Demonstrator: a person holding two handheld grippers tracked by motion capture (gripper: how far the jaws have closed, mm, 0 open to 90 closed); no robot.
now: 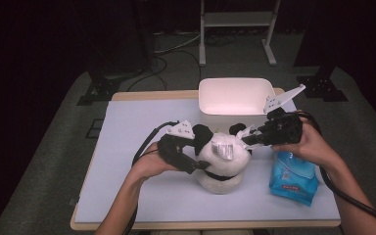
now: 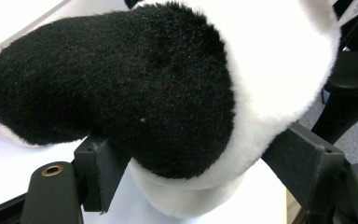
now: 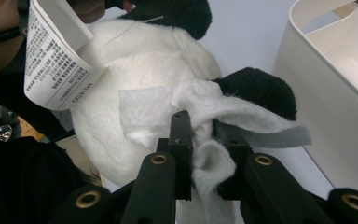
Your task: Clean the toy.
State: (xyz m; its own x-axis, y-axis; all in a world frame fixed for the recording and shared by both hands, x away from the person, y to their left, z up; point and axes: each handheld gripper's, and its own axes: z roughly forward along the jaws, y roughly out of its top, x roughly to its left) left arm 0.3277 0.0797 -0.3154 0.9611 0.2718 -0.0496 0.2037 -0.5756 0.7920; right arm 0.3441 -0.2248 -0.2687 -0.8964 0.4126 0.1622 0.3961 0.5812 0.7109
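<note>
A black-and-white plush panda (image 1: pixel 223 164) sits upright on the table, near its middle. My left gripper (image 1: pixel 201 166) comes in from the left and is shut on the panda: in the left gripper view its jaws press both sides of a black furry limb (image 2: pixel 121 88) and the white fur beside it. My right gripper (image 1: pixel 247 139) reaches in from the right, shut on a white wipe (image 3: pixel 214 109) that lies against the panda's white head (image 3: pixel 121 154) next to a black ear (image 3: pixel 256 88). A printed paper tag (image 3: pixel 51 65) hangs from the panda.
A white plastic bin (image 1: pixel 230 108) stands empty at the table's back edge, close behind my right gripper. A blue pack of wipes (image 1: pixel 293 178) lies on the pale table mat (image 1: pixel 142 196) under the right forearm. Cables trail from both grippers.
</note>
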